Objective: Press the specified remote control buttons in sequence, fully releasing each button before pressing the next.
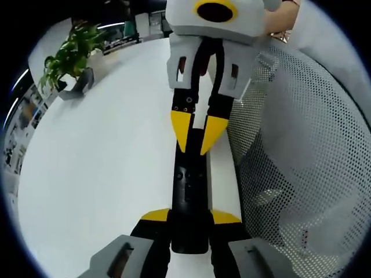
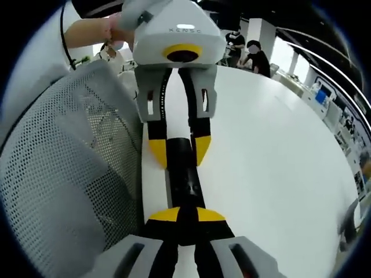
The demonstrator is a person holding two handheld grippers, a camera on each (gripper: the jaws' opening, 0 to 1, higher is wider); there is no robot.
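A black remote control [image 1: 190, 185] lies lengthwise on the white table [image 1: 104, 150], close to its edge. My left gripper [image 1: 190, 217] is shut on the near end of the remote, one yellow-tipped jaw on each long side. My right gripper [image 1: 198, 136] comes in from the opposite end, its yellow tips drawn almost together over the remote's top face. In the right gripper view the same remote [image 2: 185, 185] runs between my right gripper [image 2: 186, 215] and the left gripper [image 2: 179, 152], which clasps the far end. I cannot tell whether the right tips touch a button.
A grey mesh chair back [image 1: 301, 174] stands right against the table edge beside the remote and appears as the chair [image 2: 64, 174] in the right gripper view. A potted plant [image 1: 69, 58] sits at the far corner. People [image 2: 255, 55] stand beyond the table [image 2: 266, 150].
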